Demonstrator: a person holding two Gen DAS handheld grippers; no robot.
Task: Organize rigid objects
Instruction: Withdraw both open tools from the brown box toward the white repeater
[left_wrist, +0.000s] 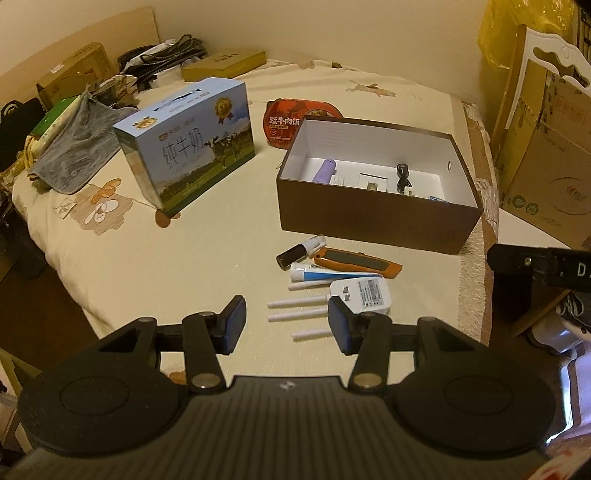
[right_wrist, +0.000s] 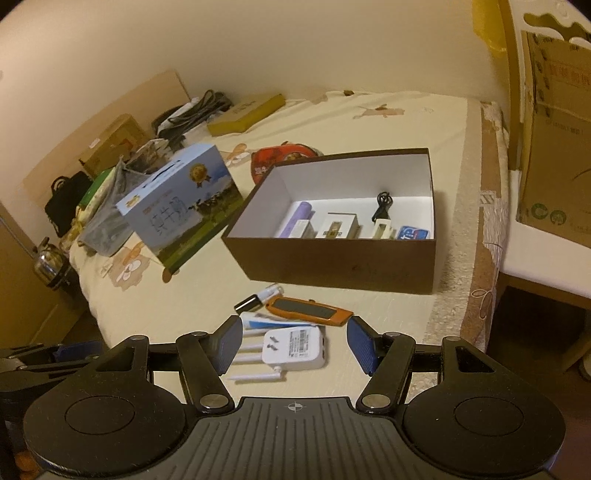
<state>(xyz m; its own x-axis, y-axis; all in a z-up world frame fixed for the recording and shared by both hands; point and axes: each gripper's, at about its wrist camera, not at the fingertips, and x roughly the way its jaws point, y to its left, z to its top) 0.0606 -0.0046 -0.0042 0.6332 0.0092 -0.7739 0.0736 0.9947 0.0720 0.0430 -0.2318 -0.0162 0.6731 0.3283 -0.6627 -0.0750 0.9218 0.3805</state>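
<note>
A brown open box (left_wrist: 373, 221) (right_wrist: 332, 266) with a white inside stands on the bed and holds a purple tube (left_wrist: 325, 170), small cartons and a black cable (right_wrist: 384, 205). In front of it lie an orange utility knife (left_wrist: 354, 260) (right_wrist: 310, 309), a dark-capped bottle (left_wrist: 299, 253), a blue-and-white tube (left_wrist: 332, 275) and a white router (left_wrist: 364, 295) (right_wrist: 295, 349) with white antennas (left_wrist: 295, 317). My left gripper (left_wrist: 286, 325) hovers open above the antennas. My right gripper (right_wrist: 295, 347) is open too, its fingers on either side of the router and above it.
A blue milk carton (left_wrist: 192, 144) stands left of the box, a red food pack (left_wrist: 291, 122) behind it. Clutter, a grey cloth (left_wrist: 74, 151) and flat boxes fill the bed's far left. Cardboard boxes (left_wrist: 546, 147) and a white chair are to the right.
</note>
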